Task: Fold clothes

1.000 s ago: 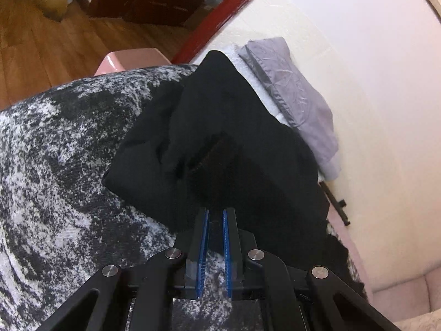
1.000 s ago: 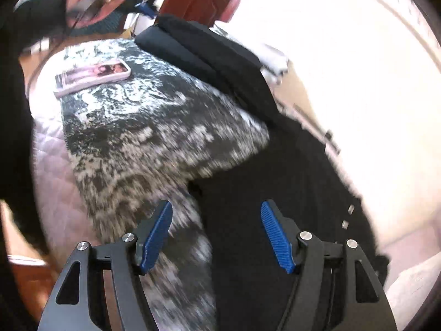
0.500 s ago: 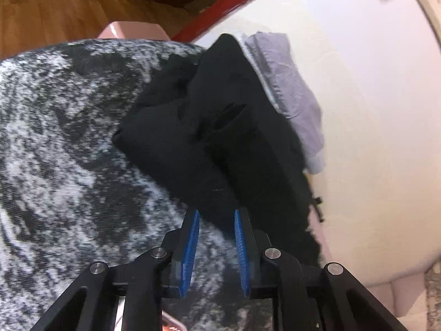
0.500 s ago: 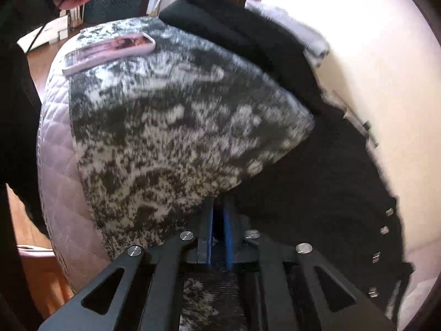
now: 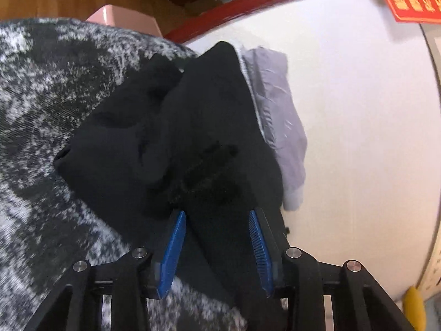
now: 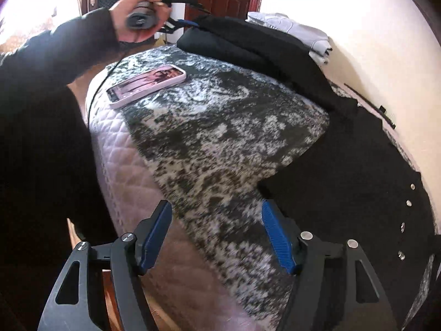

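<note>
Left and right wrist views of a bed (image 6: pixel 209 149) covered by a mottled black-and-white blanket. The black garment (image 5: pixel 176 138) lay along the wall side of the bed, bunched at its far end beside a folded grey item (image 5: pixel 281 127); in the right view it (image 6: pixel 358 171) spread flat toward the near corner, showing a row of metal snaps. The left gripper (image 5: pixel 216 237) was part open and opening, its fingers (image 5: pixel 173 245) straddling a ridge of the black cloth without visibly pressing it. The right gripper (image 6: pixel 217 237) was wide and opening, nothing between its fingers, hovering over blanket just beside the garment's near edge. A phone (image 6: pixel 146 85) rested on the blanket, apart from the cloth. The person's hand (image 6: pixel 137 19) held the left tool's handle.

Risks, as judged: the bunched far end could be pressed into a crooked fold if not first spread; a pinch at the near edge could also catch the blanket and drag it; a wide sweep of cloth could carry the phone off the bed.
</note>
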The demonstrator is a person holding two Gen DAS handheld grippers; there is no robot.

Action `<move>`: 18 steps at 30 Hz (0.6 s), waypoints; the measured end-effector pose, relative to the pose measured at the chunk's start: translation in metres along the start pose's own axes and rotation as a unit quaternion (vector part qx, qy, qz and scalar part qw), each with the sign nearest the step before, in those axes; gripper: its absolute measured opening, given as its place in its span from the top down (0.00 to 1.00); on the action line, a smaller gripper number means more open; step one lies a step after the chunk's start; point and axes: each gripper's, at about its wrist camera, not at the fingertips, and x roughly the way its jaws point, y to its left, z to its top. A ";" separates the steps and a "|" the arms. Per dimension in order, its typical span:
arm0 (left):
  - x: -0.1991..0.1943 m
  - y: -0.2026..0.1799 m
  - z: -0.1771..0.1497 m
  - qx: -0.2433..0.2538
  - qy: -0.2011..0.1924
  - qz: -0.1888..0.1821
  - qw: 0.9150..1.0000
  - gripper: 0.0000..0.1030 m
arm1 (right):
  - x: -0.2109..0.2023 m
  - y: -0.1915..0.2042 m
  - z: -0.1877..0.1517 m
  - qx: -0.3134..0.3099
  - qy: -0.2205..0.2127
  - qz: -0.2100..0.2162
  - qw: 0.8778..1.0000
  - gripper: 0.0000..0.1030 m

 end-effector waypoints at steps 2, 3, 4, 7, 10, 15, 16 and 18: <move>0.007 0.000 0.002 0.001 -0.002 -0.001 1.000 0.61 | 0.005 -0.001 -0.004 0.002 0.011 0.000 1.000 0.31; 0.011 0.000 0.003 0.001 -0.003 -0.001 1.000 0.62 | 0.007 -0.002 -0.007 0.003 0.016 -0.002 1.000 0.32; 0.010 -0.003 0.002 0.008 -0.009 0.000 1.000 0.69 | 0.007 -0.002 -0.009 0.004 0.019 -0.003 1.000 0.33; -0.002 -0.018 -0.001 0.048 -0.038 0.010 0.998 1.00 | 0.002 -0.006 -0.012 0.009 0.013 -0.005 1.000 0.34; -0.025 -0.040 -0.009 0.080 -0.069 -0.010 0.994 1.00 | -0.007 -0.011 -0.012 0.015 0.002 -0.007 1.000 0.34; -0.039 -0.079 -0.020 0.098 -0.089 0.067 0.989 1.00 | -0.032 -0.032 -0.012 0.047 -0.032 -0.006 0.998 0.34; -0.035 -0.085 -0.020 0.087 -0.086 0.078 0.989 1.00 | -0.036 -0.038 -0.012 0.058 -0.038 -0.004 0.998 0.34; -0.020 -0.120 -0.029 0.100 -0.071 0.061 0.991 1.00 | -0.044 -0.050 -0.013 0.079 -0.051 -0.003 0.996 0.34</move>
